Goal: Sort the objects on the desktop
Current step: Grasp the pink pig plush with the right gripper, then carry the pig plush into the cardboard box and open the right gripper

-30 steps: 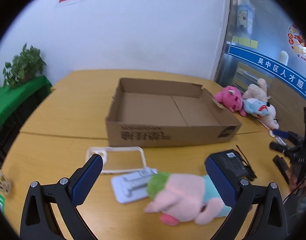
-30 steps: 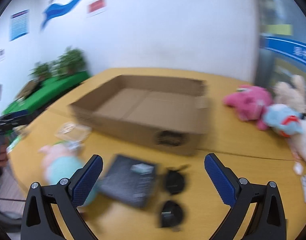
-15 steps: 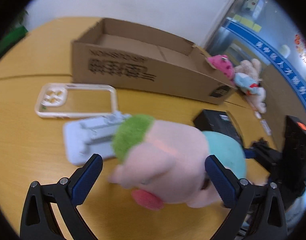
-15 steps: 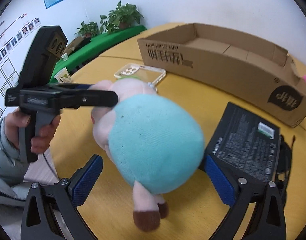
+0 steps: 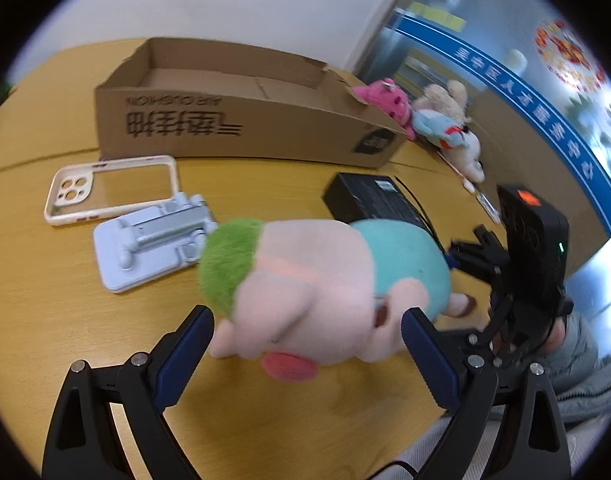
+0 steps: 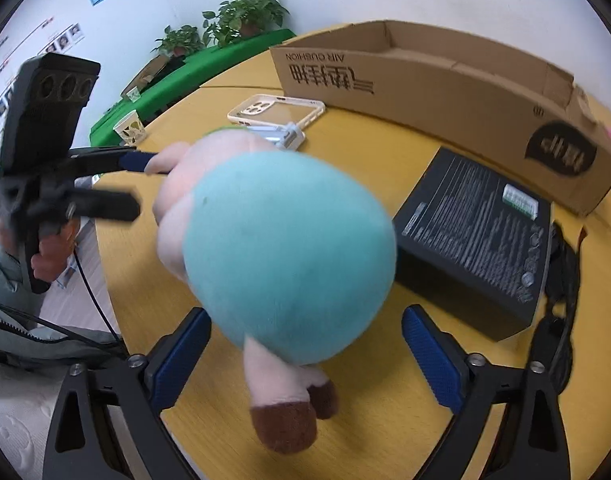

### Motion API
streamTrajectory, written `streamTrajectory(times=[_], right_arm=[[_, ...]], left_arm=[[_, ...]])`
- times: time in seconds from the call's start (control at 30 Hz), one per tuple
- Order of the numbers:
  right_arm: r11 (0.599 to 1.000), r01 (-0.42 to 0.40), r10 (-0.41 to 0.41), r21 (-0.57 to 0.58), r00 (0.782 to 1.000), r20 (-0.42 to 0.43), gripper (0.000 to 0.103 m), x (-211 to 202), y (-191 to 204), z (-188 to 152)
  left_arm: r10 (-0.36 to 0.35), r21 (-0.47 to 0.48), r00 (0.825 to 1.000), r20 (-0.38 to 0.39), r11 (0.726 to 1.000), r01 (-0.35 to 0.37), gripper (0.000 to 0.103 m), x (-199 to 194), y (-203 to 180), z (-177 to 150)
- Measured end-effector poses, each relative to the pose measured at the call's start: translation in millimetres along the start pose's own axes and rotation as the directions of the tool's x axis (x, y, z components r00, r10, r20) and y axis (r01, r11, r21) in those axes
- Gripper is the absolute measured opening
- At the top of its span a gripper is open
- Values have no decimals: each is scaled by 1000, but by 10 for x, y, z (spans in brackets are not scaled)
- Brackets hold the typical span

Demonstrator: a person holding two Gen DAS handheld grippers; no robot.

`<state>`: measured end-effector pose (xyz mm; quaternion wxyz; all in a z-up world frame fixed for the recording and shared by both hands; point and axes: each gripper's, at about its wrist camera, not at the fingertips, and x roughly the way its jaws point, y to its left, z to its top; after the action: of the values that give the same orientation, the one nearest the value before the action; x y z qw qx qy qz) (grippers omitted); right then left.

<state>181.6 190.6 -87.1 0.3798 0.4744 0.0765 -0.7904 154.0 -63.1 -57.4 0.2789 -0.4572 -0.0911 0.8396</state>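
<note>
Both grippers have dropped onto the plush pig [image 5: 325, 280] from opposite ends within the last second, tilting down toward the table [image 5: 45, 300]. A moment ago the toy sat small and far beyond the fingers; now it fills each wrist view. The left gripper [image 5: 307, 354] brackets the head end and its jaws are closing, with the snout between the blue pads but not yet pressed. The right gripper [image 6: 303, 354] brackets the rump and its jaws are closing faster, a gap showing on either side of the teal body. I judge this as the start of a two-handed lift, the first sorting move.

The cardboard box [image 5: 241, 120] stands open and looks empty at twelve o'clock in the left view, the likely destination. A black box [image 6: 477, 236] lies at two o'clock of the pig in the right view, very near it. The white phone stand [image 5: 153, 240] and clear phone case [image 5: 109, 188] lie at ten o'clock in the left view.

The pig lies on its side: pink body, teal shorts, green tuft, red tongue, brown hooves. It looks soft and should squash under the pads.
</note>
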Motion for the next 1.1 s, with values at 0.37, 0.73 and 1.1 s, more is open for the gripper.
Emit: streamTrajectory(times=[0.37, 0.73, 1.1], right_arm=[[998, 56, -56, 1, 997, 44, 67, 112, 76, 91], [985, 154, -131, -82, 964, 230, 65, -428, 182, 647], [930, 321, -226, -177, 882, 415, 65, -1174, 31, 1864]], left_arm=[[-99, -77, 995, -11, 992, 98, 80, 223, 110, 30], [-45, 78, 983, 179, 996, 31, 75, -315, -247, 652], [-32, 250, 924, 381, 966, -69, 75, -811, -523, 1832]])
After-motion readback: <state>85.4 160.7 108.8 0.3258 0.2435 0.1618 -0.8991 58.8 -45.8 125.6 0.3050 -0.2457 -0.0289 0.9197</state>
